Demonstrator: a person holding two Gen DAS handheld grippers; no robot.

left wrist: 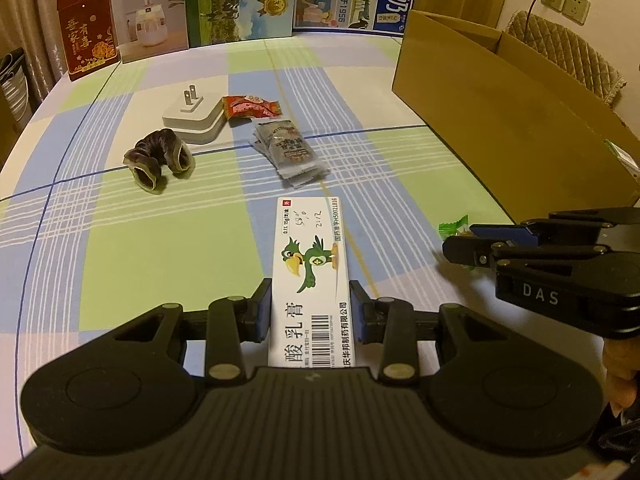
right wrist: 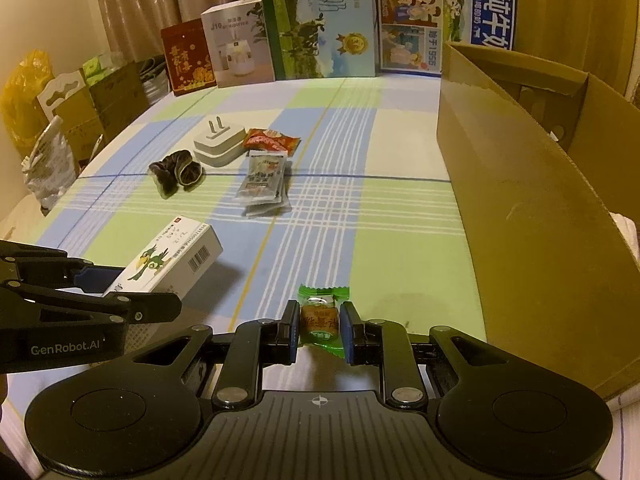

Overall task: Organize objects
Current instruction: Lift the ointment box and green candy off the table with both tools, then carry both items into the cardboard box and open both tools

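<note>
Left gripper [left wrist: 311,312] closed on ointment box [left wrist: 310,264], lifted above the cloth [left wrist: 140,248]. Right gripper [right wrist: 319,326] closed on green candy [right wrist: 321,316], near the carton [right wrist: 520,208]. Scrunchie [left wrist: 158,158], plug [left wrist: 192,118], sachets [left wrist: 290,152] left mid-table.

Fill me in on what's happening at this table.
A person is tidying with a gripper in each hand. The left gripper is shut on a white medicine box, held off the checked tablecloth. The right gripper is shut on a green-wrapped candy. An open cardboard box stands to the right. Not yet picked up: a plug adapter, a red snack packet, grey sachets and a dark scrunchie.
</note>
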